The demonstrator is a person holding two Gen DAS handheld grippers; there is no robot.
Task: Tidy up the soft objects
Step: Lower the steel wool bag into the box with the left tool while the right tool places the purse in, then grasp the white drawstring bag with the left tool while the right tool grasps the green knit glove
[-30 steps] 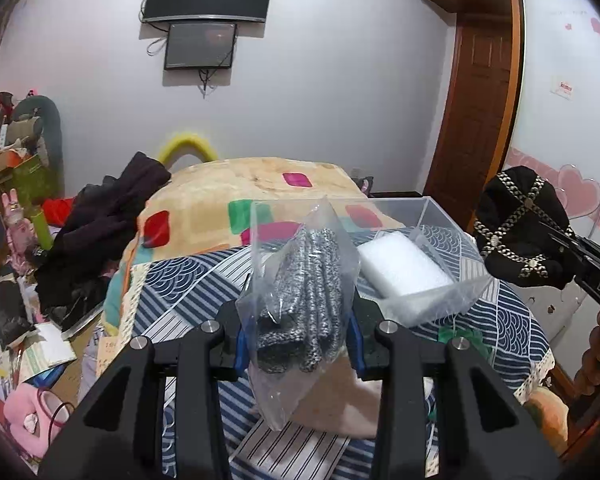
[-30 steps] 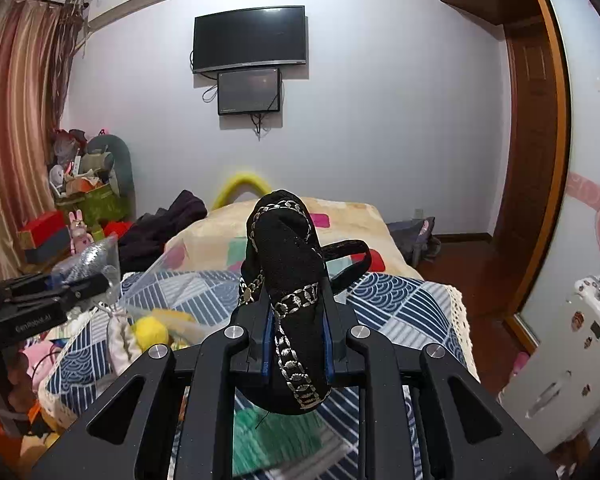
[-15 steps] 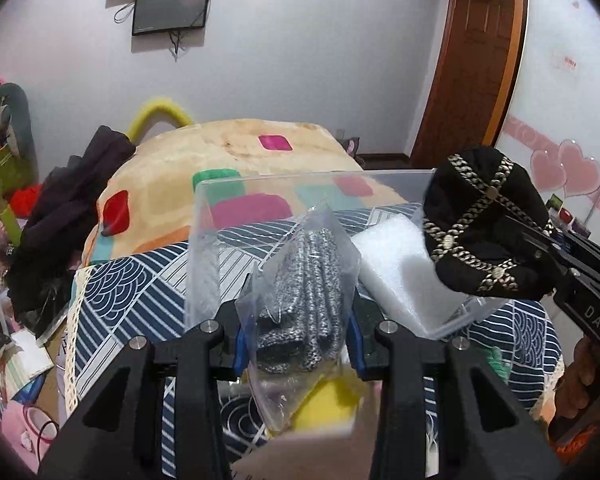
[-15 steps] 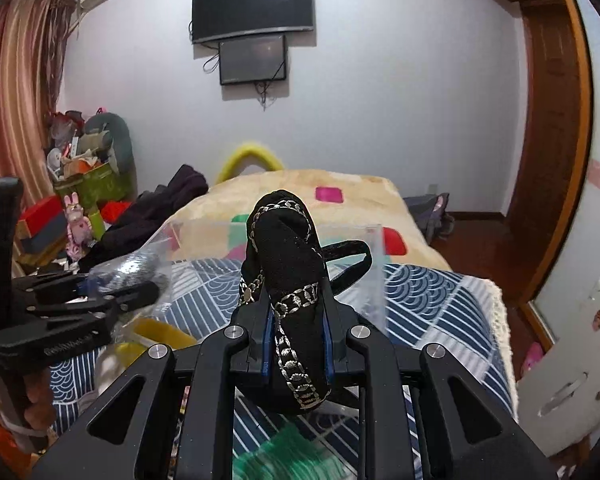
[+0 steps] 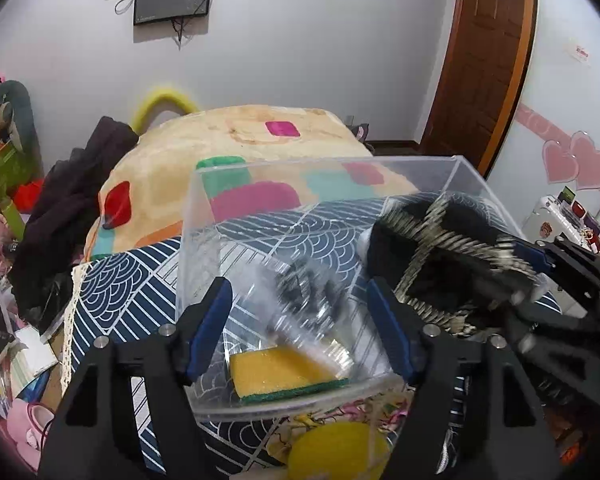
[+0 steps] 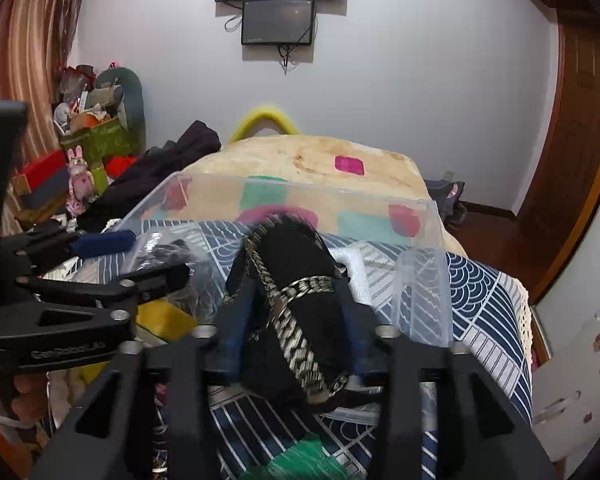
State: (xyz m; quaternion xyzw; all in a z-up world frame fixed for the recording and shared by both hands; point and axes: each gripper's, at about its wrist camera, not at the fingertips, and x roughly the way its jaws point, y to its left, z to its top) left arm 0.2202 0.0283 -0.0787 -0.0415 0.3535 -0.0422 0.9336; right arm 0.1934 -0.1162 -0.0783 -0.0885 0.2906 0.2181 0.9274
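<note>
A clear plastic box (image 5: 204, 216) stands on the blue patterned bedspread; it also shows in the right wrist view (image 6: 420, 232). My left gripper (image 5: 298, 320) is open over the box. A clear bag of grey knit (image 5: 312, 296) drops blurred between its fingers, above a yellow-green sponge (image 5: 284, 372) in the box. The bag also shows in the right wrist view (image 6: 160, 252). My right gripper (image 6: 296, 320) has its jaws spread around a black chain-trimmed hat (image 6: 296, 280), which sits inside the box's right side (image 5: 436, 264). A white foam pad (image 6: 356, 272) lies behind the hat.
A yellow ball (image 5: 336, 456) lies just in front of the box. A beige blanket with coloured squares (image 5: 260, 140) covers the bed behind. Dark clothes (image 5: 72, 200) pile at the left. Cluttered boxes and toys (image 6: 80, 160) fill the left floor. A wooden door (image 5: 484, 60) is at the right.
Both grippers moved down to the box. The left gripper opened and let go of the bag, which now falls. The right gripper lowered the hat into the box and its jaws spread.
</note>
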